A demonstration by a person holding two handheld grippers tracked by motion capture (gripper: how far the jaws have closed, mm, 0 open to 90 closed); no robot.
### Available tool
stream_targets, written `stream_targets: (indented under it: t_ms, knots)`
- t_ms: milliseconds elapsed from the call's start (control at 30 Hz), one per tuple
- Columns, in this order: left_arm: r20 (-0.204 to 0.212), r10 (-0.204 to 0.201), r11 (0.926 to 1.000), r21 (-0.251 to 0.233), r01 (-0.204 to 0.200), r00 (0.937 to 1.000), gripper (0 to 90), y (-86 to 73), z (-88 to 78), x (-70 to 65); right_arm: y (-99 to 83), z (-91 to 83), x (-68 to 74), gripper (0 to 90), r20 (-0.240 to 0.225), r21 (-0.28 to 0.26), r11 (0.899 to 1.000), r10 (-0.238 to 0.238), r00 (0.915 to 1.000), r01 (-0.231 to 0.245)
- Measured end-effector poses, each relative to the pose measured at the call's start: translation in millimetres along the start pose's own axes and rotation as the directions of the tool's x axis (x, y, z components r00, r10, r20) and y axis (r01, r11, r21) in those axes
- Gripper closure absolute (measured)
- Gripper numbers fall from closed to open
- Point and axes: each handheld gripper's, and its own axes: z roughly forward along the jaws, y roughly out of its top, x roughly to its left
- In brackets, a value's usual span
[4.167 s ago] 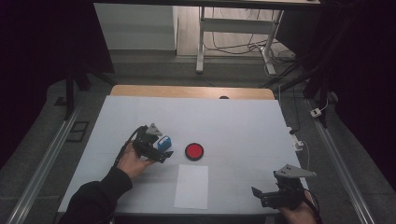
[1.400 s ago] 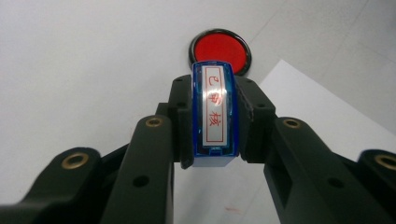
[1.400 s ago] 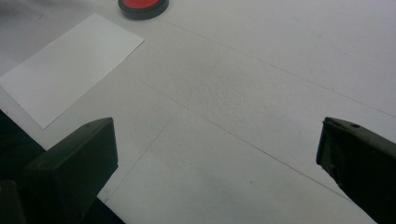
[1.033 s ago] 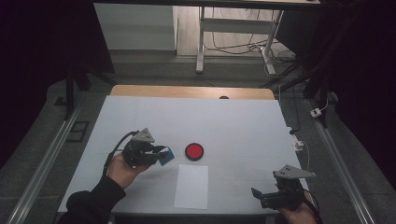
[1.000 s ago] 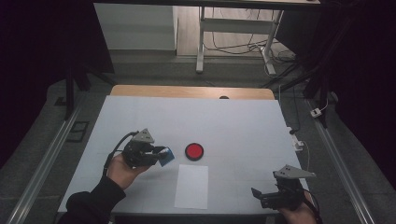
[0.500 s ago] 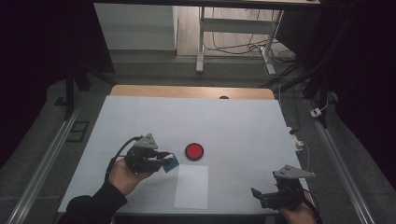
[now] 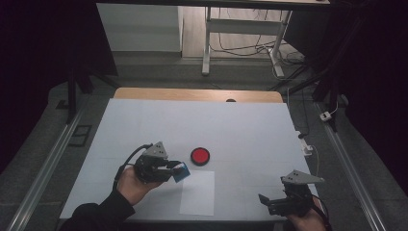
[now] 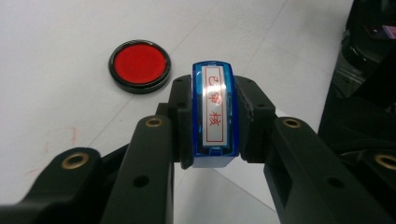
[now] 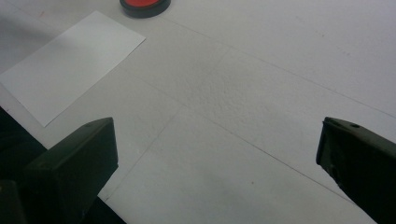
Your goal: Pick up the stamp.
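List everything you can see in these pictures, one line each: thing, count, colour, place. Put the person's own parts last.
stamp: 1, blue with a white label and red characters, clamped between the left gripper's jaws, above the sheet's near-left corner
ink pad: 1, red in a black rim, mid-table, just beyond the sheet
sheet: 1, white, flat at the table's near edge
table: 1, white top with a wooden far edge
left gripper: 1, black, left of the sheet, shut on the stamp
right gripper: 1, black, near right corner, jaws wide apart, nothing between them
left hand: 1, dark sleeve, holding the left gripper
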Motion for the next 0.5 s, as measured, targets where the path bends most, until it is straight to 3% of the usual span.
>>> stream_targets:
  t_ms: [500]
  knots:
    - [0.068,0.083,0.9959,-0.041,-0.081,0.9942,70.4,5.2,10.0,-13.9,0.2,0.6,1.1,0.0,0.0,0.004,1.0,-0.008,1.0,0.008]
